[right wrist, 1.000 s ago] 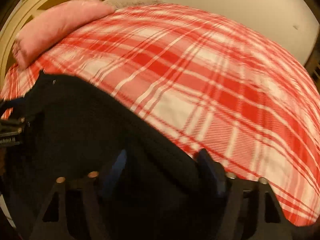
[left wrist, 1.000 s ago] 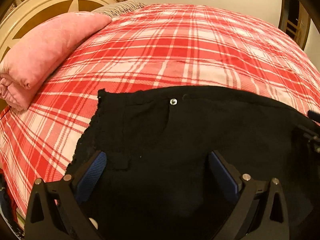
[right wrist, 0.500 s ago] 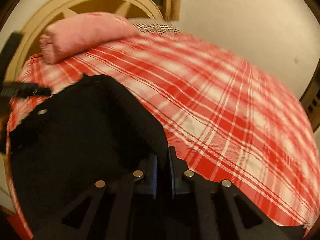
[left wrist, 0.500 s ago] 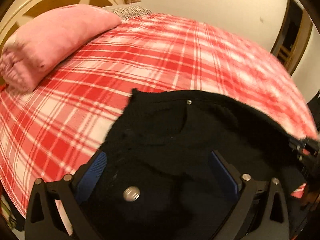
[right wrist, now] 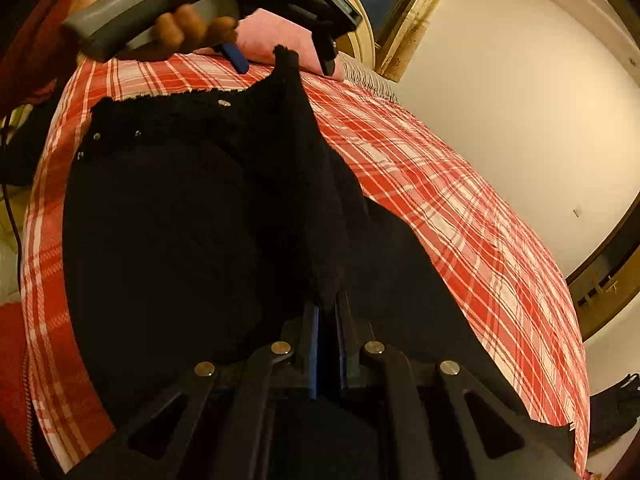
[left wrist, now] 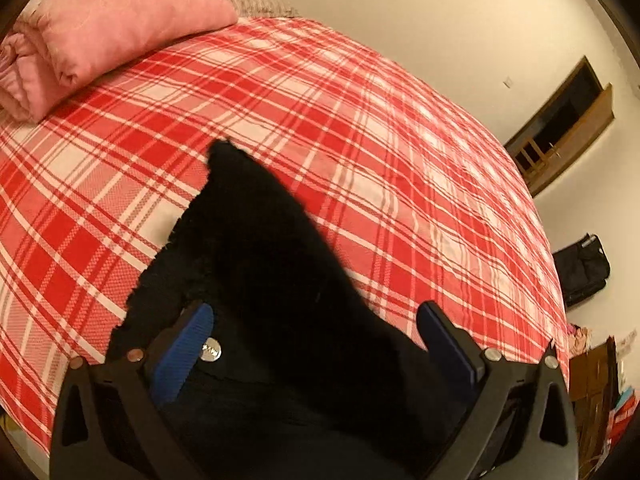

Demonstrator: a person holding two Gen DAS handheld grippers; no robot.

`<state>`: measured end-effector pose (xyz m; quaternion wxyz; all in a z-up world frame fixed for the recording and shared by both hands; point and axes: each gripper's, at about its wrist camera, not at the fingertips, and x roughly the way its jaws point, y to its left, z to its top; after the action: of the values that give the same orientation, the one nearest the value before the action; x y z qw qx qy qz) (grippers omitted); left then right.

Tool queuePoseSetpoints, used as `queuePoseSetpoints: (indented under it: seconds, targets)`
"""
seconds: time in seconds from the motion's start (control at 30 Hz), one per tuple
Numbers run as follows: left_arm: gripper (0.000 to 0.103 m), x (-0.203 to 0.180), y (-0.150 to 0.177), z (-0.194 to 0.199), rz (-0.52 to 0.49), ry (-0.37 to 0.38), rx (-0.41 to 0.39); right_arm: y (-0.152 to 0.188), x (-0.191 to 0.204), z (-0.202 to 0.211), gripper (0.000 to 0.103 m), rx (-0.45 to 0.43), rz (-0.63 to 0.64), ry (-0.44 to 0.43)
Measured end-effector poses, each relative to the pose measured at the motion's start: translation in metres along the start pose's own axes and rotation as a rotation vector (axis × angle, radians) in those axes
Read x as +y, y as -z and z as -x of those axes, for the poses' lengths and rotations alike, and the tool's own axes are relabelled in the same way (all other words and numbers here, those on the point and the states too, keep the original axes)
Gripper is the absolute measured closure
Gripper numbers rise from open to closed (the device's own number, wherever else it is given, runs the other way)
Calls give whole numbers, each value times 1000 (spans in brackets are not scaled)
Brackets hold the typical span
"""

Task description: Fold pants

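Observation:
Black pants lie on a red and white plaid bed. My right gripper is shut on a raised fold of the pants' edge, which stands up as a ridge toward the far waistband. My left gripper is open, its blue pads on either side of the lifted black cloth, not pinching it. A metal button shows beside the left pad. In the right wrist view the left gripper hovers at the far waistband corner, held by a hand.
A folded pink blanket lies at the head of the bed by a cream headboard. A dark bag sits on the floor beyond the bed's right side, with a wooden door in the white wall.
The right gripper closed on the pants' edge and lifted it into a ridge. The left gripper rose and swung right, staying open around the cloth.

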<state>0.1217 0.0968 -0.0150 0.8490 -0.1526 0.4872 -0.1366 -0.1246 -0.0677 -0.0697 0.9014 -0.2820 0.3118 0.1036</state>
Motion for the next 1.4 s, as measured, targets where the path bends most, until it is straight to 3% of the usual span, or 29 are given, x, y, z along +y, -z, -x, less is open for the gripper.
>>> queuePoseSetpoints:
  seconds: [0.17, 0.2, 0.23, 0.27, 0.33, 0.37, 0.63, 0.73, 0.97, 1.27, 1.4]
  targets:
    - [1, 3, -3, -11, 21, -70, 4, -1, -17, 3, 97, -15, -96, -48]
    - [10, 6, -3, -14, 34, -72, 10, -3, -23, 4, 98, -19, -119, -63]
    - [29, 9, -1, -17, 48, -50, 13, -5, -27, 6, 98, -26, -132, -69]
    - [39, 13, 1, -18, 67, -13, 21, -7, -30, 10, 98, -34, -138, -70]
    - [79, 19, 7, -16, 99, 73, 32, -13, -35, 23, 98, -55, -129, -65]
    - [85, 22, 10, -12, 108, 118, 28, -15, -37, 30, 98, -66, -122, -62]
    - [85, 22, 55, 71, 24, 183, -100, -7, -20, 91, 98, -73, -61, -85]
    - [85, 29, 85, 90, -4, 152, -117, 6, 1, 98, 98, -48, -44, -116]
    - [85, 54, 131, 83, -12, 63, -108, 37, 48, 84, 98, 15, 21, -105]
    - [84, 60, 163, 58, -89, -53, -90, 54, 62, 62, 98, 60, 45, -74]
    - [84, 55, 169, 66, -139, -78, -118, 55, 57, 63, 97, 67, 47, -113]
